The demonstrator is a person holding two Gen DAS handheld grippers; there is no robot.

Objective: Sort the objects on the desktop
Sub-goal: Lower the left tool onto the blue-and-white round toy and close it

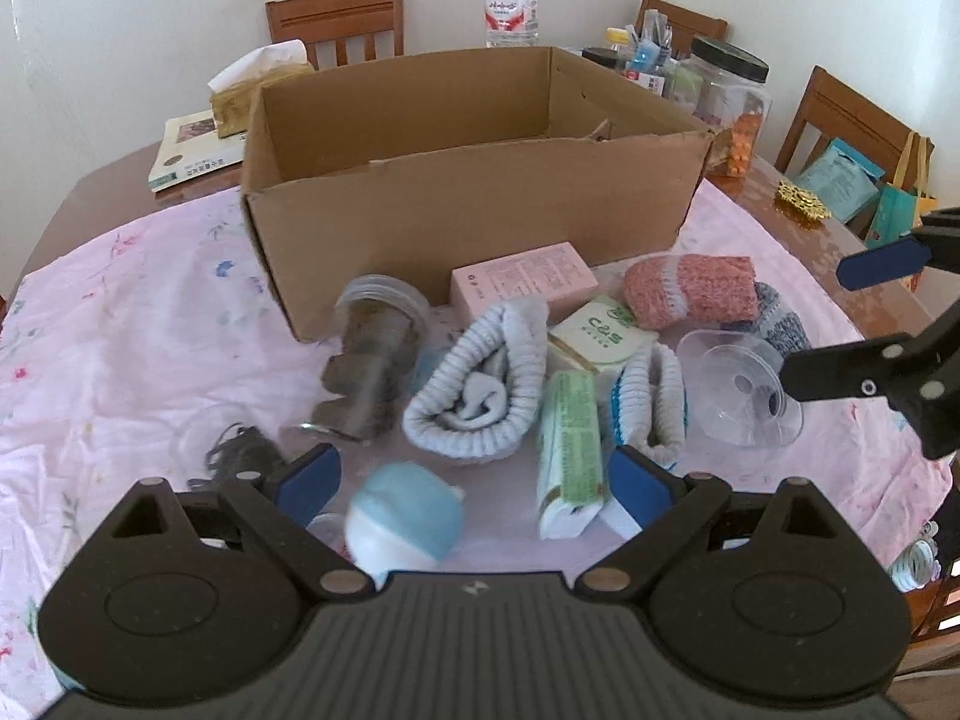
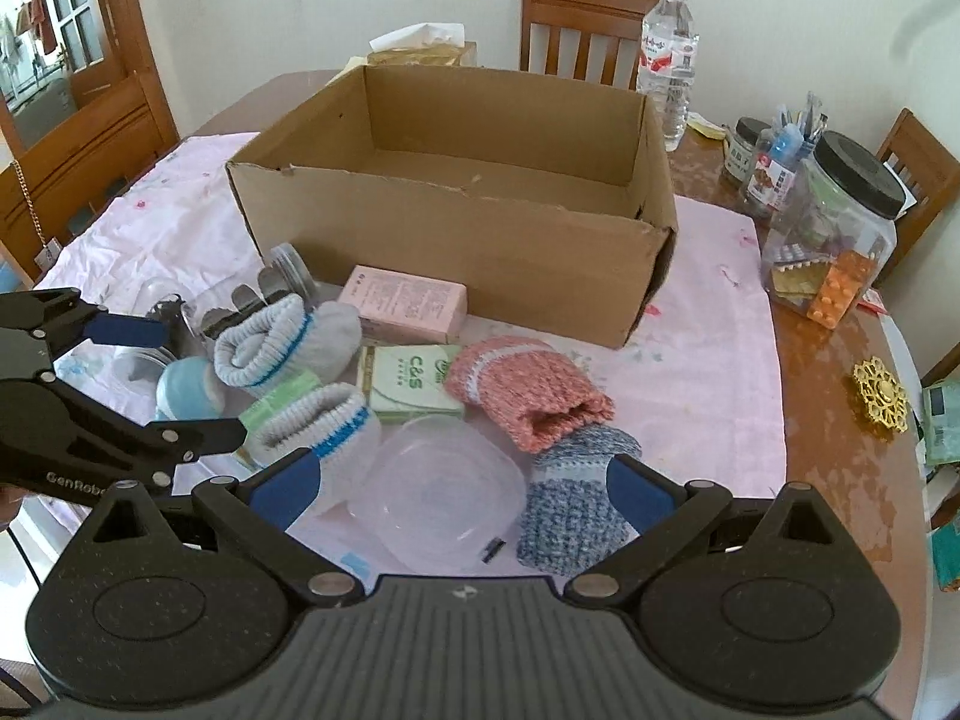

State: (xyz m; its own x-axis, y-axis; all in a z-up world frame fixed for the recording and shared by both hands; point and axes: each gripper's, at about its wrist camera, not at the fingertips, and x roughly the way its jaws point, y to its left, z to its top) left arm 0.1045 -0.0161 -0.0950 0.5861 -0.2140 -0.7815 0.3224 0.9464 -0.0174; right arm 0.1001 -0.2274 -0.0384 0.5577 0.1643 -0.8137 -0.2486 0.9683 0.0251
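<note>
I keep both grippers, left gripper (image 1: 474, 483) and right gripper (image 2: 459, 489), spread apart, holding nothing; the green tissue pack (image 1: 569, 447) lies lengthwise toward the cardboard box (image 1: 474, 180).

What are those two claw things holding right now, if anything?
Nothing. The left gripper and the right gripper both stand open above the pile in front of the cardboard box.

the cardboard box (image 2: 456, 240) is matt brown paperboard, rough at its torn rim. the pink cloth (image 2: 708, 360) spread on the tabletop (image 2: 840, 450) is thin and creased; the bare wood beside it is glossy. the pink sock (image 2: 528, 390) and blue sock (image 2: 570, 516) are coarse knit. the food container (image 2: 438, 498) is clear smooth plastic. the gold ornament (image 2: 881, 395) looks like shiny metal.
</note>
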